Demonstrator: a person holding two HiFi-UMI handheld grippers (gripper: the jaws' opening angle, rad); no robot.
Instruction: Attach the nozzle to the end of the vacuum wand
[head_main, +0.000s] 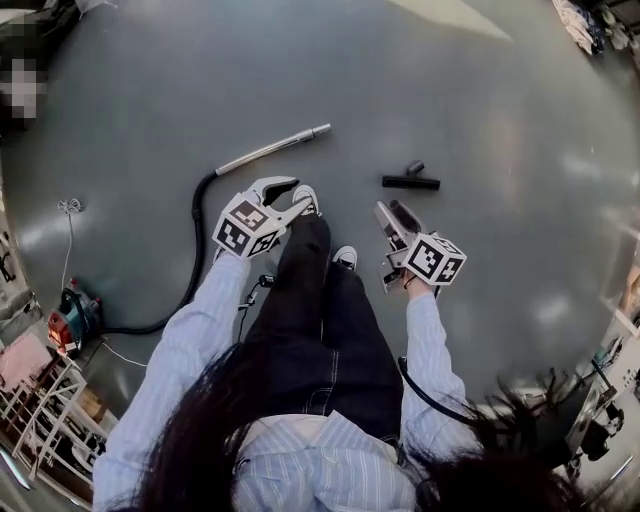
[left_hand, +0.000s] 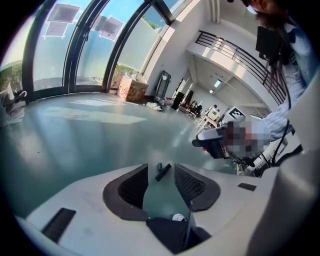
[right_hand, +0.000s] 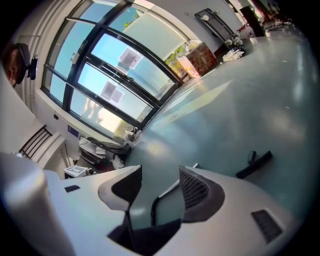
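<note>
Head view, both grippers' jaws apart and empty: left gripper (head_main: 288, 197) near the wand (head_main: 272, 149), right gripper (head_main: 393, 213) near the black nozzle (head_main: 410, 181), which lies on the grey floor (head_main: 480, 120) apart from the wand's tip.

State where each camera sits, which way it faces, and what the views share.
Head view: on the person's head, facing steeply down at the floor; shows legs, sleeves, left hand-held gripper, right hand-held gripper.
Left gripper view: rides that hand-held gripper, faces the nozzle beyond its open jaws; sleeve at right.
Right gripper view: rides its hand-held gripper, faces the wand beyond its open jaws.
Shared: all three show the nozzle.
</note>
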